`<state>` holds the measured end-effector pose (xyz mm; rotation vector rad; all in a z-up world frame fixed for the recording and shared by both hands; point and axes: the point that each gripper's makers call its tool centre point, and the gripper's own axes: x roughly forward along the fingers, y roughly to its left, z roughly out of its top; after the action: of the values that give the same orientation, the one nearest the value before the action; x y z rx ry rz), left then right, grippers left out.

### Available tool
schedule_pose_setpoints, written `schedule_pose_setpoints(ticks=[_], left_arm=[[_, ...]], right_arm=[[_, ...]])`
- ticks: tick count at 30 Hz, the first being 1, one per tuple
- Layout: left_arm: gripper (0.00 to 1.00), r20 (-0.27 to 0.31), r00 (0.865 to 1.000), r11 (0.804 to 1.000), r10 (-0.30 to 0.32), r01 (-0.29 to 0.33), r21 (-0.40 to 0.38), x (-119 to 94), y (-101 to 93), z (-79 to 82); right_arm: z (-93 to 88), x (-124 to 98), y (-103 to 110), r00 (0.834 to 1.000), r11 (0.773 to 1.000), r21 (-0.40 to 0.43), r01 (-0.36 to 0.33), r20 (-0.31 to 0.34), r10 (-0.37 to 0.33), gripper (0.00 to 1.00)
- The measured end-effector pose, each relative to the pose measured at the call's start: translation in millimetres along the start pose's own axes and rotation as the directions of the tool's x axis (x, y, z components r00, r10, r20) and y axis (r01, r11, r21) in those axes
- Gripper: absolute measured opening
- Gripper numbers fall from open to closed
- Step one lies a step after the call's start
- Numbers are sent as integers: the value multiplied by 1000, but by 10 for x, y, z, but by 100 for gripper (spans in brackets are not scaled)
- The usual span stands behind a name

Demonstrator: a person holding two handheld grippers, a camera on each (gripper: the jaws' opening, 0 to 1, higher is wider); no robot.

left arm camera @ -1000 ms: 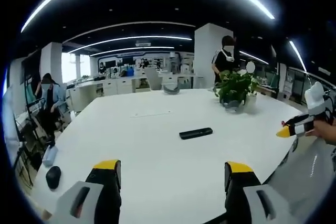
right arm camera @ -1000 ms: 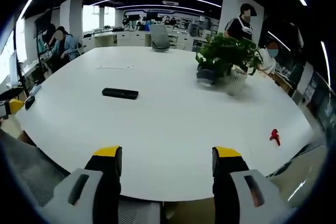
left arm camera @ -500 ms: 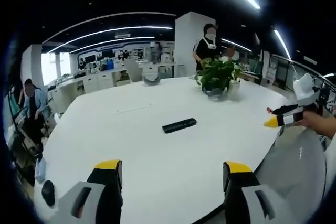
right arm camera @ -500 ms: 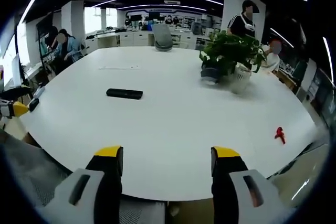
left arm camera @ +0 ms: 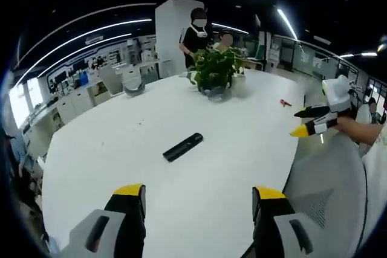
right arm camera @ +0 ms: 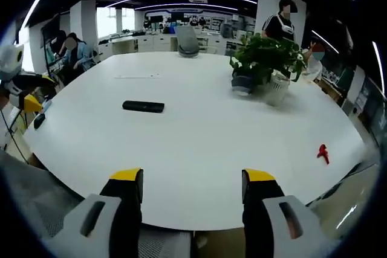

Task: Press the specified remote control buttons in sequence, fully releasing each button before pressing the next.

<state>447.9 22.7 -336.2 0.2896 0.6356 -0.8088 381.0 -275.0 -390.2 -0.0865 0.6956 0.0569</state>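
We see left tool (left arm camera: 196, 200) swung since a second ago, right tool (right arm camera: 190, 182) steady; both wide, holding nothing. Remote (left arm camera: 183, 147) unmoved mid-tabletop (left arm camera: 121, 149), well apart from both, plant (left arm camera: 213, 70) nearer far edge. No button pressed yet; approach remains.

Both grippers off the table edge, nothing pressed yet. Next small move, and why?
Probably carry the right gripper forward toward the black remote. It lies flat on the white table, well beyond the open fingers, with nothing between.
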Motion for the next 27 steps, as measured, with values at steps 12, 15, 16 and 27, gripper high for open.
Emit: schedule_pose_setpoints(ticks=[12, 15, 16, 27], left_arm=[[77, -138, 983, 983, -122, 139, 118, 427, 98, 144], [72, -197, 969, 979, -149, 172, 106, 518, 143, 139], [72, -195, 971, 980, -139, 164, 115, 556, 178, 169], [70, -341, 928, 924, -151, 255, 286, 949, 373, 131]], right_arm=[[-22, 4, -5, 1000, 1000, -1, 8, -12, -8, 68], [-32, 7, -10, 1000, 1000, -1, 10, -16, -10, 68], [-35, 7, -13, 1000, 1000, -2, 12, -18, -12, 68], [-59, 13, -5, 999, 1000, -14, 13, -34, -13, 68]])
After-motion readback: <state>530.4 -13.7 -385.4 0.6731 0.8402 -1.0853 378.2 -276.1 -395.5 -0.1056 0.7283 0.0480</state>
